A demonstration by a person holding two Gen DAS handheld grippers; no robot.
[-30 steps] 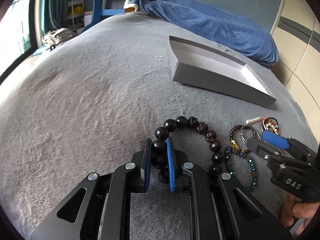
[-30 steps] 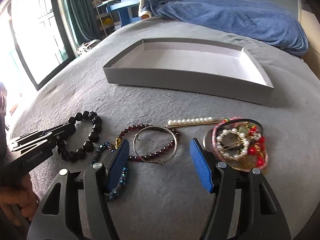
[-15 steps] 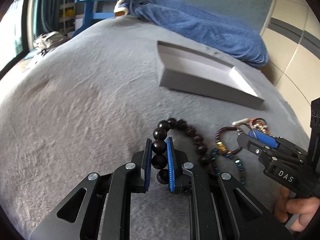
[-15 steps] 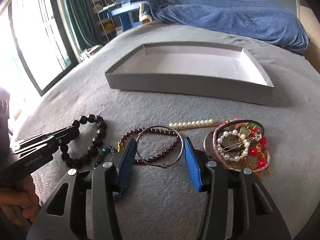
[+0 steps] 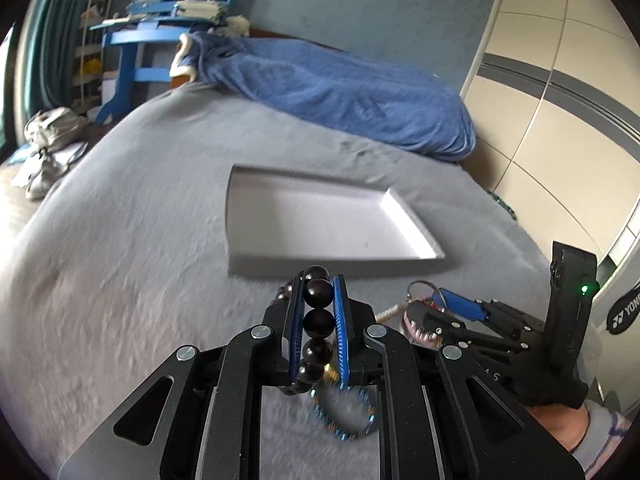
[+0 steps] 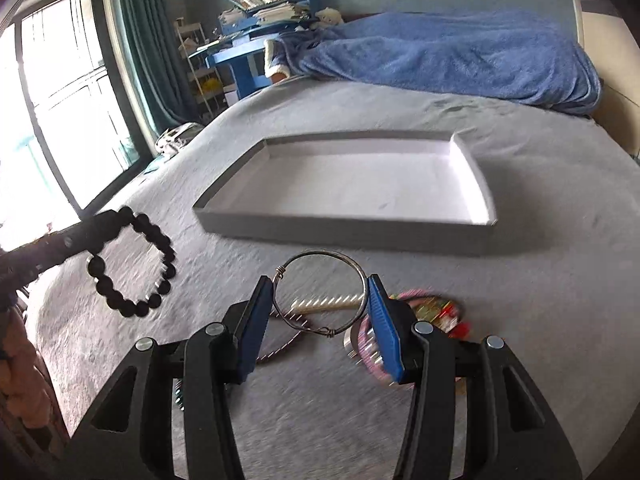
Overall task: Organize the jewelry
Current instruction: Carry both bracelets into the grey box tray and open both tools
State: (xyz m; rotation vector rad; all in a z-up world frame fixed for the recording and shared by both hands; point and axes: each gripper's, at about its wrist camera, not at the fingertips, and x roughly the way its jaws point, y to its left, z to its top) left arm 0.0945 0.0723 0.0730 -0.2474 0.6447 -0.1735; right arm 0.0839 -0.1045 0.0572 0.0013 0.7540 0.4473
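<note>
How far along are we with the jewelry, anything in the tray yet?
Nothing done: the grey tray shows nothing inside. In hand: left hand-held gripper grips the black bead bracelet; right hand-held gripper pinches the silver wire bangle. Left on the bed: blue bead bracelet, other blurred pieces.

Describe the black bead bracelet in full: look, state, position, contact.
The black bead bracelet is a closed loop of round, glossy dark beads. The left gripper is shut on one stretch of it, beads stacked between the blue pads. It hangs lifted off the grey bedspread, short of the grey tray.
</note>
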